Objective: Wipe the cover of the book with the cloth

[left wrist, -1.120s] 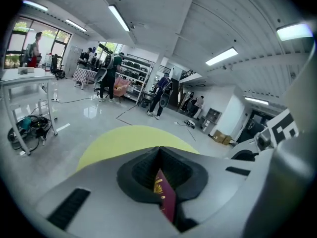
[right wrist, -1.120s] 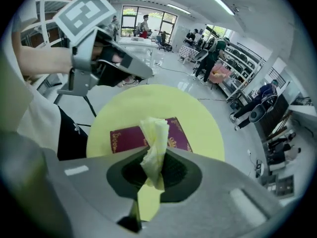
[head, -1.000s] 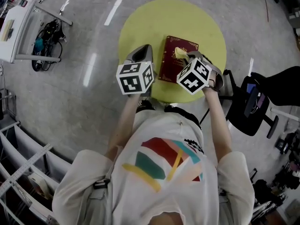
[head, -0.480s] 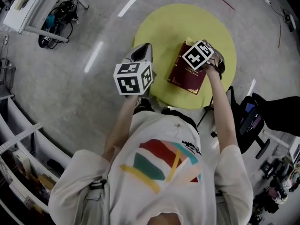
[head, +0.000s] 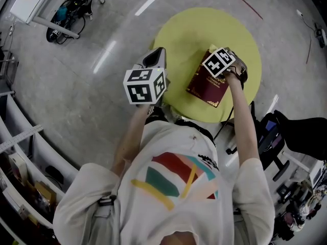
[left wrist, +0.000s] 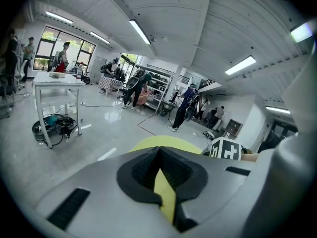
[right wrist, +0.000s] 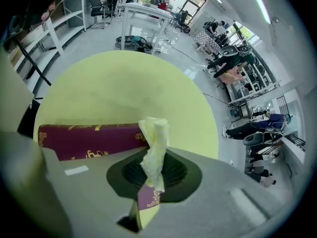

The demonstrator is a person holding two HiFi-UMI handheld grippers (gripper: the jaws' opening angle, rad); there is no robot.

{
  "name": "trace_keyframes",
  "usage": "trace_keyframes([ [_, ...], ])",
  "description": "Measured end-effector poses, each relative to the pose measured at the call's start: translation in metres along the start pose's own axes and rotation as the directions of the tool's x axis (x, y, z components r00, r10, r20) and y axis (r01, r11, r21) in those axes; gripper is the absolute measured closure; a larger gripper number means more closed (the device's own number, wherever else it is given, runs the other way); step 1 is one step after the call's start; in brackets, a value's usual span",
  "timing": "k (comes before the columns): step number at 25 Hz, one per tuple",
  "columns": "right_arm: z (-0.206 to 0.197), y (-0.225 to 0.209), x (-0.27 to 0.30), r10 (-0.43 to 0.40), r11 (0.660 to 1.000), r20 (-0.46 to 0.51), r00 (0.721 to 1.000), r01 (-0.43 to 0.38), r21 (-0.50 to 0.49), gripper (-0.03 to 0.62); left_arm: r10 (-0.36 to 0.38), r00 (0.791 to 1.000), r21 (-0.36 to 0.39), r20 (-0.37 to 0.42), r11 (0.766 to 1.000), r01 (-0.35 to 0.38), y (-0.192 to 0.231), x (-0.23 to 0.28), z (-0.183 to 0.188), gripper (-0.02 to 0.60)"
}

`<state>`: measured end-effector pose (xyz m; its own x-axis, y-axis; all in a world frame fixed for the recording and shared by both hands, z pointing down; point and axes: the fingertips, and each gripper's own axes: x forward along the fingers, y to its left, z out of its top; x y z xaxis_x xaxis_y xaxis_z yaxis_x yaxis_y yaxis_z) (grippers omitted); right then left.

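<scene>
Right gripper [right wrist: 150, 182] pinching cloth [right wrist: 154, 143], book [head: 207, 86] near yellow table's [head: 184, 34] near edge

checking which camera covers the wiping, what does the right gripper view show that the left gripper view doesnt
Only the right gripper view: the right gripper shut on the pale yellow cloth, with the maroon book just beyond it. Only the left gripper view: the left gripper shut on nothing, the marker cube of the other gripper, and people standing far off. Both: the round yellow table.
</scene>
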<state>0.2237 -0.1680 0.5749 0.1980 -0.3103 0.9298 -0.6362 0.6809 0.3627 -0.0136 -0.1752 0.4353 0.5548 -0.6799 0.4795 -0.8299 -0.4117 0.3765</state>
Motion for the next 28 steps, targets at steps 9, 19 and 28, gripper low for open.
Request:
trace_keyframes([
  [9, -0.001, 0.019, -0.009, 0.026, 1.0, 0.015, 1.0, -0.026, -0.014, 0.565, -0.03, 1.0, 0.01, -0.004, 0.999, 0.03, -0.011, 0.006, 0.001, 0.566],
  [19, -0.006, 0.075, -0.032, 0.138, 0.99, 0.063, 0.988, -0.139, 0.01, 0.565, -0.056, 0.998, 0.003, -0.008, 0.998, 0.056, -0.017, 0.007, 0.002, 0.567],
  [28, -0.019, 0.131, -0.058, 0.236, 0.971, 0.087, 0.968, -0.238, 0.019, 0.565, -0.067, 0.998, 0.006, 0.007, 0.998, 0.067, -0.026, 0.008, 0.006, 0.567],
])
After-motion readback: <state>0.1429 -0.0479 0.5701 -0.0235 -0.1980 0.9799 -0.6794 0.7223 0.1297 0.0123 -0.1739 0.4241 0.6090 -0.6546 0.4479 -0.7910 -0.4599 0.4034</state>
